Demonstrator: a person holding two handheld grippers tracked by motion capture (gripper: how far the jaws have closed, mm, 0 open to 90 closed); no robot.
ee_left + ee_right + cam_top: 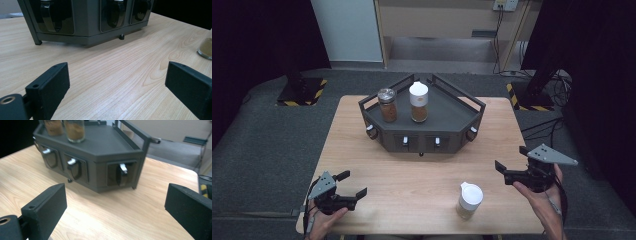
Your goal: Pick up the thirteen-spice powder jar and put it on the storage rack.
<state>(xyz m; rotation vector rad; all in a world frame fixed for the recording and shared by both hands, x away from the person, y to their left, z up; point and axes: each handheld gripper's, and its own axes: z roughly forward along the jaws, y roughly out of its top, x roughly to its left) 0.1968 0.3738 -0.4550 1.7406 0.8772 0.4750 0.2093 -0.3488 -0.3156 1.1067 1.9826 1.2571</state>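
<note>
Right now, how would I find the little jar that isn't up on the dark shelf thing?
Start at the wooden table, then look past the dark rack toward the near edge. The white-lidded jar stands alone on the bare wood, closer to the right gripper. Unlike the two jars on the rack, its powder is pale tan, not reddish brown.

Overhead; gripper views facing rack [422,131]

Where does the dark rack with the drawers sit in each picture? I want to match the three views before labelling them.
High view: the dark rack stands at the middle of the table's far half, two spice jars on top.
Left gripper view: top left, its drawer front above the jaws.
Right gripper view: upper middle, seen from a corner.
Shared landmark: the white drawer handles.
</note>
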